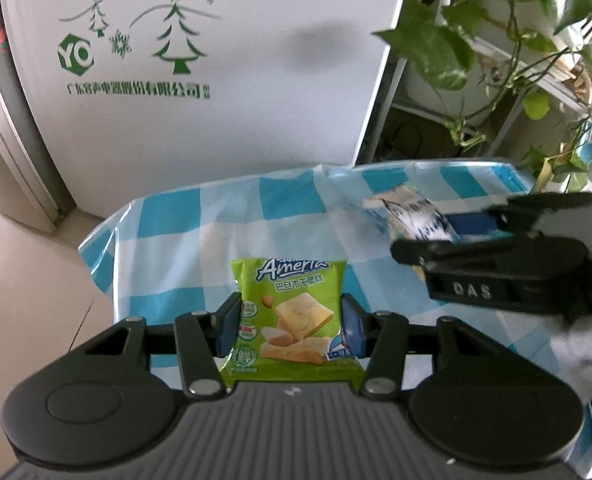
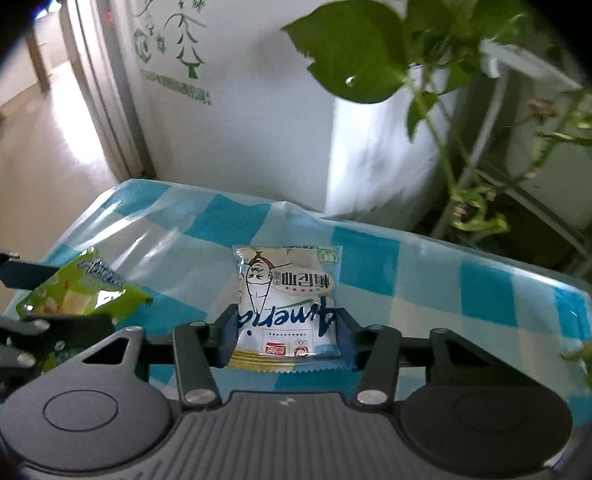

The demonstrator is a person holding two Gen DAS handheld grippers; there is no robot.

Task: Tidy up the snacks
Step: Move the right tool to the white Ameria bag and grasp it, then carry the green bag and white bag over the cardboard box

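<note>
A green snack packet (image 1: 292, 320) with a cake picture sits between the blue pads of my left gripper (image 1: 292, 328), which is shut on it above the checked tablecloth (image 1: 200, 220). My right gripper (image 2: 286, 332) is shut on a white snack packet (image 2: 286, 300) printed upside down in its own view. From the left wrist view the right gripper (image 1: 428, 236) enters at the right, the white packet (image 1: 412, 216) blurred in its pads. Seen from the right wrist, the left gripper (image 2: 36, 292) holds the green packet (image 2: 84, 292) at the left edge.
A blue-and-white checked plastic cloth (image 2: 436, 280) covers the table. Behind it stands a white appliance (image 1: 200, 80) with green tree prints. Trailing green plants (image 1: 508, 40) on a rack hang at the right, close to the right gripper. Tiled floor (image 1: 24, 272) lies to the left.
</note>
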